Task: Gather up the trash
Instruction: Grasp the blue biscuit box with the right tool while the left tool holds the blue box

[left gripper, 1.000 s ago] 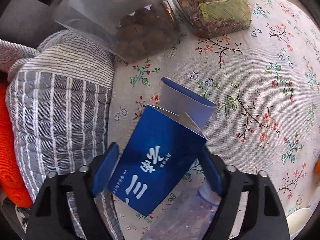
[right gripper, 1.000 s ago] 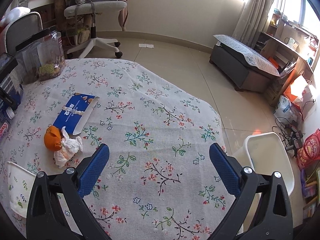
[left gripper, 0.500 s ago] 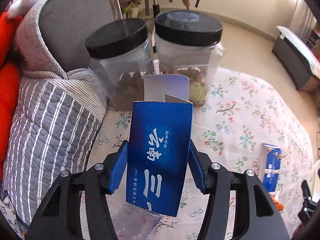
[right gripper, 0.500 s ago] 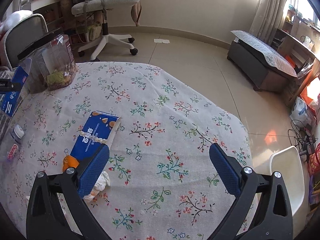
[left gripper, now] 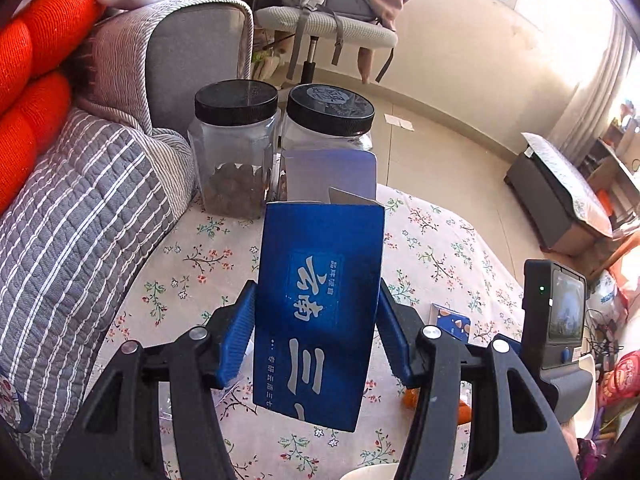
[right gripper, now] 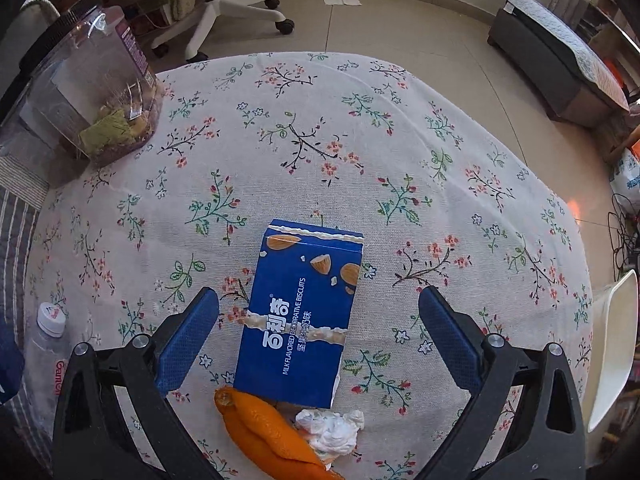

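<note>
Left gripper clamped on the opened blue carton, lifted clear of the floral tablecloth. Right gripper spread wide, empty, poised over the biscuit box lying flat on that tablecloth. Orange peel and crumpled tissue touching the box's near end, uncollected. Judged status: one item picked, none binned; three items remaining.
</note>
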`<state>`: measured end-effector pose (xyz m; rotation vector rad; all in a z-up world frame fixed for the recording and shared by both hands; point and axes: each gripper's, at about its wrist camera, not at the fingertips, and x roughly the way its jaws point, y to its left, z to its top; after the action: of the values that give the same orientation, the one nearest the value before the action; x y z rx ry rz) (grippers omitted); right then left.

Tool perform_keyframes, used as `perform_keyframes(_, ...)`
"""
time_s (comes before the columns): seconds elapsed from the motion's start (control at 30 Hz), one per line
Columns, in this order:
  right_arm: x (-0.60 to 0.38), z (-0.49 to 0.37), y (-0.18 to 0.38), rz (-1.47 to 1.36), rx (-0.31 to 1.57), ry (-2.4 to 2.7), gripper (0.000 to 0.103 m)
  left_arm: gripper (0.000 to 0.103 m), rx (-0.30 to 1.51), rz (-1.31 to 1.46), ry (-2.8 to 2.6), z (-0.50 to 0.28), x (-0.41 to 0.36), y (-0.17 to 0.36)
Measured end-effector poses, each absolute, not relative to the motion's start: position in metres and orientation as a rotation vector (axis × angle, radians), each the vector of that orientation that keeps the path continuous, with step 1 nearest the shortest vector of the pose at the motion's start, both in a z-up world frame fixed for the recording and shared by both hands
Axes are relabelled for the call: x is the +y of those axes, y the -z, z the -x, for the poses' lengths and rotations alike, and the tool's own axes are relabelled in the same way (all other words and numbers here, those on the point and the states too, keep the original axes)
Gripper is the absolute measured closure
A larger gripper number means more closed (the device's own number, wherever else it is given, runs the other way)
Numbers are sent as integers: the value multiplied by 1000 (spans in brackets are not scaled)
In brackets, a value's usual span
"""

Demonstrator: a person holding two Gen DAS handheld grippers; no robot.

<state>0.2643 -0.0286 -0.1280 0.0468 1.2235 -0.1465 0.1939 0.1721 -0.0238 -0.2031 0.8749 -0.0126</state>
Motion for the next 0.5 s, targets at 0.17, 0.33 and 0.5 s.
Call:
perform_keyframes(0.17, -22, -270, 136, -44, 1267, 133, 42, 47, 880, 216, 11, -196, 180, 25)
perform_keyframes(0.33, -22, -266, 132, -108, 1239, 94, 51, 47, 886, 241, 13, -202, 186, 27)
perform_keyframes(0.5, -25, -254, 101, -162, 1127, 52, 51, 46, 865, 258, -9, -201, 190, 24)
